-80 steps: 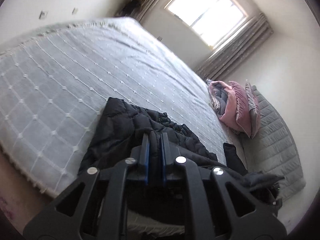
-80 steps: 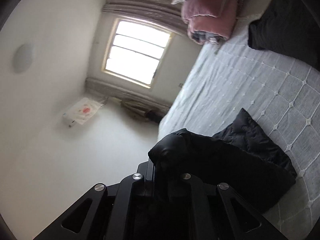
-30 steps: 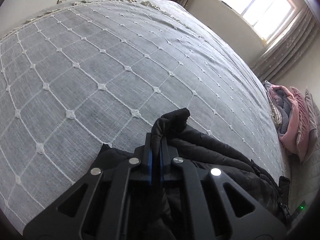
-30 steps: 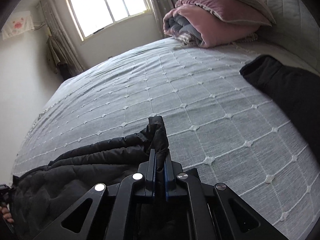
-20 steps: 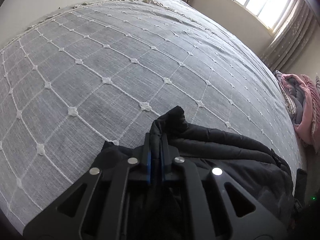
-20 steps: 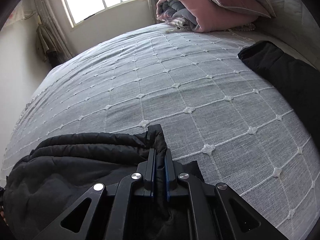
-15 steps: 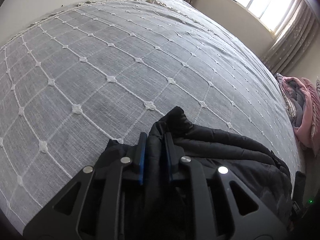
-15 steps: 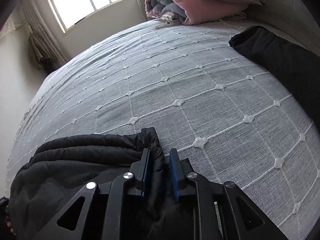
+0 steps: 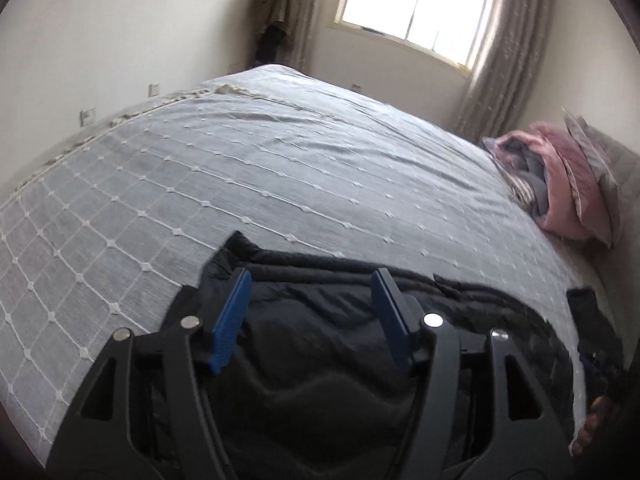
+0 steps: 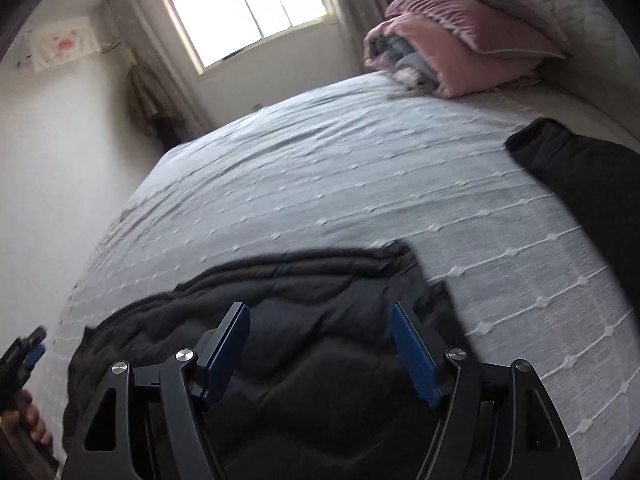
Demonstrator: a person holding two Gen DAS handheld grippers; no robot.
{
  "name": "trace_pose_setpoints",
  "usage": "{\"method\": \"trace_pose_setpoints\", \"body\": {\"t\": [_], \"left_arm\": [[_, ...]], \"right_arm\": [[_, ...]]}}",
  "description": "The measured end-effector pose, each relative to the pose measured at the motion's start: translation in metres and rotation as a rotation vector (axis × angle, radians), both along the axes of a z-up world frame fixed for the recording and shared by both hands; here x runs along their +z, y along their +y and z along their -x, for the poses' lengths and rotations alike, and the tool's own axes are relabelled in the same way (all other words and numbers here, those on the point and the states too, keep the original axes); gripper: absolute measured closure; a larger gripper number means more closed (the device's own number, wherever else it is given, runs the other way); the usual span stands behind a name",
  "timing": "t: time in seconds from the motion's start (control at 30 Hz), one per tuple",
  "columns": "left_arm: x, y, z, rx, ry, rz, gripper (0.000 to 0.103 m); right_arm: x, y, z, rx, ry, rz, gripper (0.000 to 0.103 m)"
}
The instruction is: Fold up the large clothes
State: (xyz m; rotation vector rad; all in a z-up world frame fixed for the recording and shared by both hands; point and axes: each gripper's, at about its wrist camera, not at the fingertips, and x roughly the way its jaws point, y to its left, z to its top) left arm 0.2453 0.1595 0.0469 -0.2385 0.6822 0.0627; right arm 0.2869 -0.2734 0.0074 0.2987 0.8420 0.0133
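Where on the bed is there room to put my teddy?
The grey bedspread lies bare between the black jacket at the near edge and the pink bedding by the headboard. It is crowded near both open grippers and by the dark garment.

Black tool (image 9: 310,316) — blue pads (image 9: 231,316), silver screws

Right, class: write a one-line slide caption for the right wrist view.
Open right gripper above a black puffer jacket lying on the grey quilted bedspread, with pink bedding beneath the window.
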Motion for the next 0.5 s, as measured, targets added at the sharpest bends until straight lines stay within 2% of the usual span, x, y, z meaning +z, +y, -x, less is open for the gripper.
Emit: {"method": "trace_pose_setpoints", "body": {"t": [0.07, 0.2, 0.33, 0.5], "left_arm": [[-0.017, -0.037, -0.006, -0.076, 0.078, -0.064, 0.039], [-0.054, -0.071, -0.016, -0.147, 0.185, -0.12, 0.039], [-0.071, -0.069, -0.025, -0.145, 0.236, -0.117, 0.039], [-0.074, -0.033, -0.032, -0.055, 0.238, -0.092, 0.039]], "right_arm": [[-0.01, 0.03, 0.0, 0.103, 0.032, 0.035, 0.029], [-0.031, 0.083, 0.0, 0.221, 0.059, 0.185, 0.029], [-0.044, 0.103, -0.004, 0.257, 0.071, 0.26, 0.029], [-0.057, 0.08, -0.017, 0.215, 0.106, 0.265, 0.029]]}}
